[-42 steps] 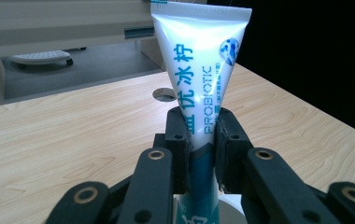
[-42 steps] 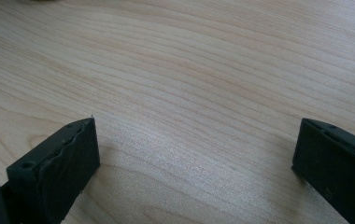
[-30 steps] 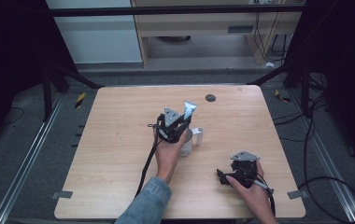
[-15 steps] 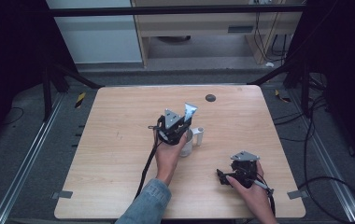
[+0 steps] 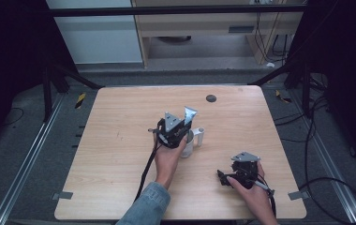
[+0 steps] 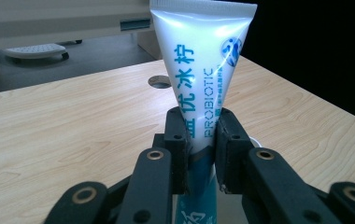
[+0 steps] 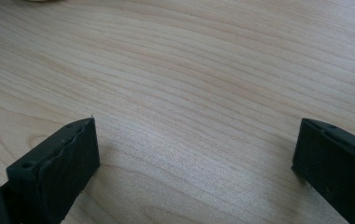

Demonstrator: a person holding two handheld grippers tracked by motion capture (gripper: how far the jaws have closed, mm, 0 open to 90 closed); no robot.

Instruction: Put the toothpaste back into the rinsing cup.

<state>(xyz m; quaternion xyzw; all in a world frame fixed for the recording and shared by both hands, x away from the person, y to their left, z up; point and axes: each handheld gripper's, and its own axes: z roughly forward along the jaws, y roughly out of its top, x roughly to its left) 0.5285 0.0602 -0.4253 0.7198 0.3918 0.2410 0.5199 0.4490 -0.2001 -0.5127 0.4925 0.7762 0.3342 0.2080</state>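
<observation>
1. The left tongs [image 6: 199,140] are clamped on a white toothpaste tube [image 6: 202,65], held upright over a white mug [image 5: 189,143] near the middle of the bench [image 5: 120,140];
2. The right tongs [image 7: 194,163] stand wide apart over bare wood near the front right of the bench, holding nothing.

Your left gripper [image 5: 180,127] stood over the middle of the table, its jaws pinched nearly together on a tube [image 6: 199,79], your forearm reaching in from the near edge. Your right gripper [image 5: 241,169] rested low at the near right, jaws spread wide with nothing between them.
</observation>
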